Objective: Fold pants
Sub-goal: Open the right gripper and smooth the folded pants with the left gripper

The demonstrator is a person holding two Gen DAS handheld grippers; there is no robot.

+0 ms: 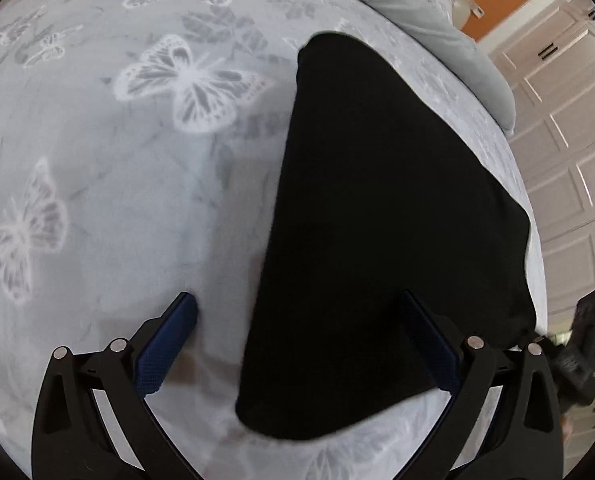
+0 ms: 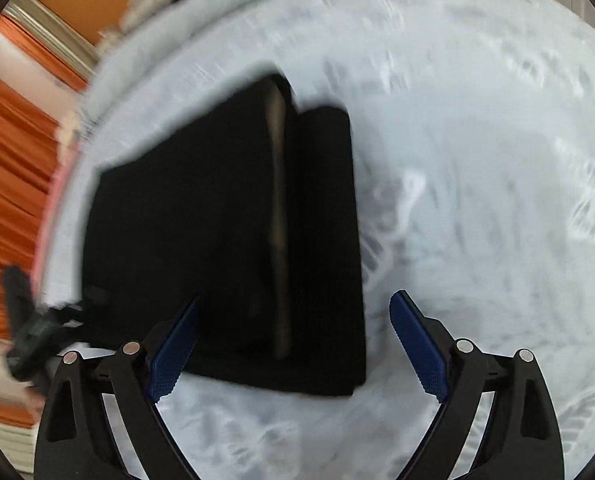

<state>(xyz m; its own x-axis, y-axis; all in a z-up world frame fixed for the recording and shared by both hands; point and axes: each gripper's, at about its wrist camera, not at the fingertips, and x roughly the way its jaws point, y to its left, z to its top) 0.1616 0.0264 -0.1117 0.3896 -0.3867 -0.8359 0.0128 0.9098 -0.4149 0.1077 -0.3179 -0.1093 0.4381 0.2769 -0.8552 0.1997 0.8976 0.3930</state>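
Black pants [image 1: 377,220] lie folded into a compact block on a white bedspread printed with grey butterflies [image 1: 185,84]. In the left wrist view my left gripper [image 1: 297,304] is open and hovers over the near left corner of the pants, one blue pad over the bedspread, the other over the cloth. The right wrist view is blurred. There the pants [image 2: 217,220] show stacked layers with a fold line down the middle. My right gripper [image 2: 297,304] is open above their near right edge, nothing pinched between its pads.
A grey pillow [image 1: 437,28] lies along the far edge of the bed. White panelled cupboard doors [image 1: 569,140] stand beyond the bed at right. Orange curtains [image 2: 5,180] hang at left in the right wrist view. The other black gripper [image 1: 585,344] shows at the right margin.
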